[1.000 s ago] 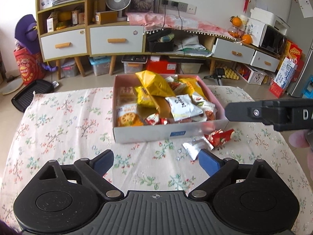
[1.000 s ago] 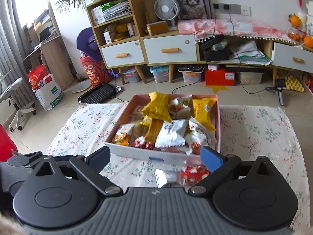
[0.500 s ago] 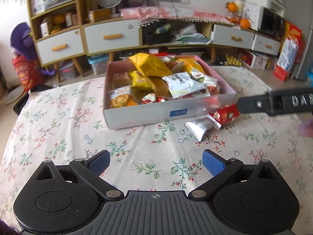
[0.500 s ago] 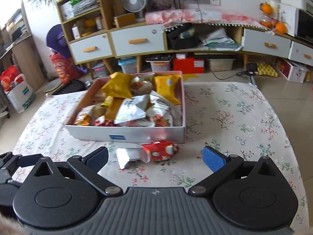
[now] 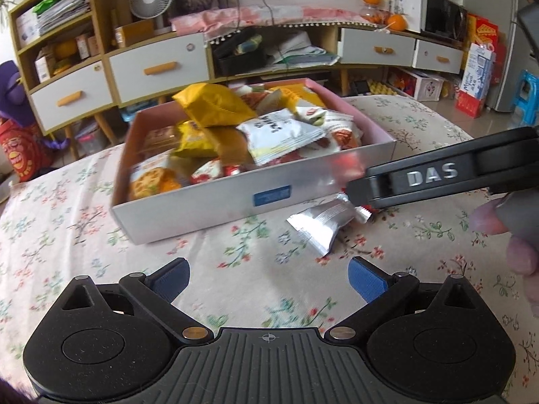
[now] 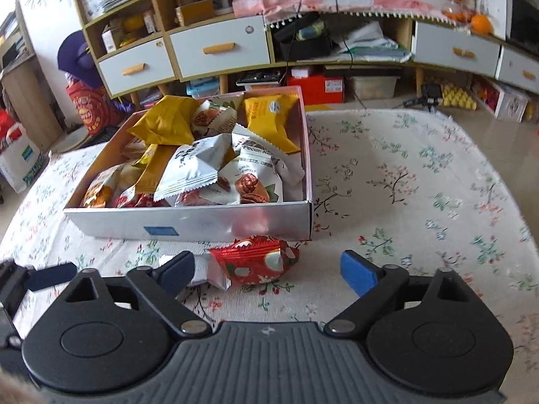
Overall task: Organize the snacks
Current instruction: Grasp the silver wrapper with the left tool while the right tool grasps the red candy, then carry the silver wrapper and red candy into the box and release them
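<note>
A pink-rimmed white box (image 5: 188, 208) (image 6: 188, 224) full of snack packets stands on the flowered tablecloth. A red packet (image 6: 257, 261) and a silver packet (image 5: 323, 224) (image 6: 205, 271) lie on the cloth just in front of the box. My right gripper (image 6: 266, 271) is open, low over the cloth, with the red packet between its blue pads. In the left wrist view the right gripper's black arm (image 5: 438, 178) covers most of the red packet. My left gripper (image 5: 267, 277) is open and empty, just short of the silver packet.
The flowered tablecloth (image 6: 421, 185) stretches right of the box. Behind the table stand low cabinets with white drawers (image 5: 158, 64), a fan (image 5: 151, 0) and floor clutter. My left gripper's finger (image 6: 50, 277) shows at the lower left of the right wrist view.
Both grippers have moved forward and down toward the two loose packets. The right gripper now straddles the red packet. Both stayed open.
</note>
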Available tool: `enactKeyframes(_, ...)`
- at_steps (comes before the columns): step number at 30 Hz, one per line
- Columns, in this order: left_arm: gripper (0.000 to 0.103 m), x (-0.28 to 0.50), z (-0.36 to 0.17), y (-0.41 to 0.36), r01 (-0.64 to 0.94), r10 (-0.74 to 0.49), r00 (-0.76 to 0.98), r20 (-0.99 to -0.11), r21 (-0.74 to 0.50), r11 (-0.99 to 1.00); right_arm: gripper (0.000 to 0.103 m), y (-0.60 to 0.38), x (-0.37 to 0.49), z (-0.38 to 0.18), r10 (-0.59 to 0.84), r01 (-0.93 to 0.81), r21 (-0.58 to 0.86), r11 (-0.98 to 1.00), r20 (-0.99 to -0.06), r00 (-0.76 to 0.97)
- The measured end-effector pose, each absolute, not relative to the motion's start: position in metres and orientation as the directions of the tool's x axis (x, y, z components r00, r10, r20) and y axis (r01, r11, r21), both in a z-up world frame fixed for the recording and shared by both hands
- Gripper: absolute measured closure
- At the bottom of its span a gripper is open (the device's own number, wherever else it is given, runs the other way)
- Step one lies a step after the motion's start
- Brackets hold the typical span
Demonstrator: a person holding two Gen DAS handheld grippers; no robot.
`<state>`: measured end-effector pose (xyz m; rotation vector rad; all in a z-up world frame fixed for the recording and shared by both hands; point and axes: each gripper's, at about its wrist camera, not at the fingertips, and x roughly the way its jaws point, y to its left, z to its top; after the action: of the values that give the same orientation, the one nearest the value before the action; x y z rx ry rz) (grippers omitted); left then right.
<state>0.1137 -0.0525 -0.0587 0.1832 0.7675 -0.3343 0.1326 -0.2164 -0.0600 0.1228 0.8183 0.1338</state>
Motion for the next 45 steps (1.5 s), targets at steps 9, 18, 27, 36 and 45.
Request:
enactKeyframes(9,0.002,0.124,-0.066,-0.07,0.431,-0.289,0.681,-0.673,0.049,0.901,0.061,-0.223,0.135,-0.068,0.227,-0.109,0.206,0.972,-0.729,0.646)
enactKeyframes(18,0.006,0.13,-0.06,-0.078,0.485,-0.363,0.693,-0.623,0.03,0.874,0.07,-0.242,0.128,-0.061,0.279,-0.16,0.232,0.96,-0.713,0.643)
enactKeyframes(27,0.021,0.135,-0.061,-0.101,0.582,-0.406,0.662,-0.631,0.091,0.808,0.07,-0.27,0.126,-0.056,0.289,-0.136,0.267,0.954,-0.703,0.65)
enactKeyframes(36,0.07,0.138,-0.063,-0.102,0.589,-0.371,0.605,-0.705,0.081,0.804,0.07,-0.275,0.126,-0.058,0.292,-0.139,0.266,0.954,-0.71,0.641)
enactKeyframes(45,0.072,0.135,-0.062,-0.103,0.551,-0.349,0.603,-0.717,0.058,0.832,0.07,-0.272,0.126,-0.057,0.288,-0.15,0.252,0.956,-0.716,0.636)
